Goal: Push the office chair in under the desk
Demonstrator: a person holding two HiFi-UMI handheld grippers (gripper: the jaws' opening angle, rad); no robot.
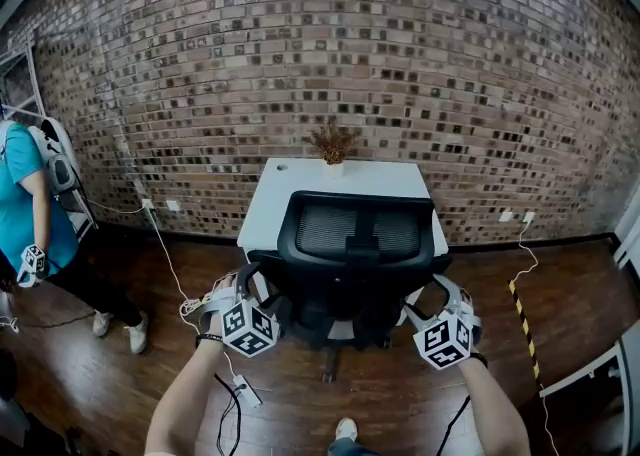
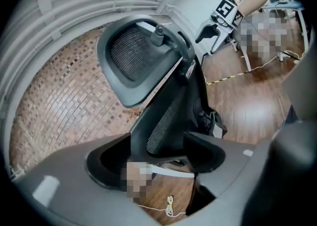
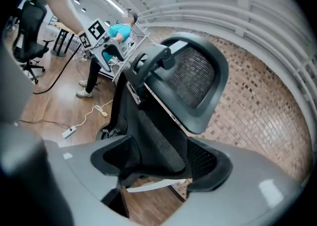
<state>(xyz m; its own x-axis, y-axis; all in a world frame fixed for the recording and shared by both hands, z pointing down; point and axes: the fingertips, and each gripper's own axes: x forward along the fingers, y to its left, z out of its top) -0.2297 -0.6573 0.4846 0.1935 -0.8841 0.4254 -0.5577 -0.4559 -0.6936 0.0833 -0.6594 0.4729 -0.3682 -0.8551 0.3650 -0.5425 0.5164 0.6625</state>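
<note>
At lower centre, the left gripper (image 1: 243, 289) and the right gripper (image 1: 440, 294) each clamp a side edge of the office chair (image 1: 355, 234) backrest. Mid-frame beyond it, the chair faces the white desk (image 1: 290, 184), which stands against a brick wall (image 1: 330, 44).

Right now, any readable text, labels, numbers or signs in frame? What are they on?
No readable text anywhere.
Left gripper cube, right gripper cube: square marker patterns, no letters.
White tag on the office chair: too small to read.
Yellow-black floor tape: stripes only, no words.
</note>
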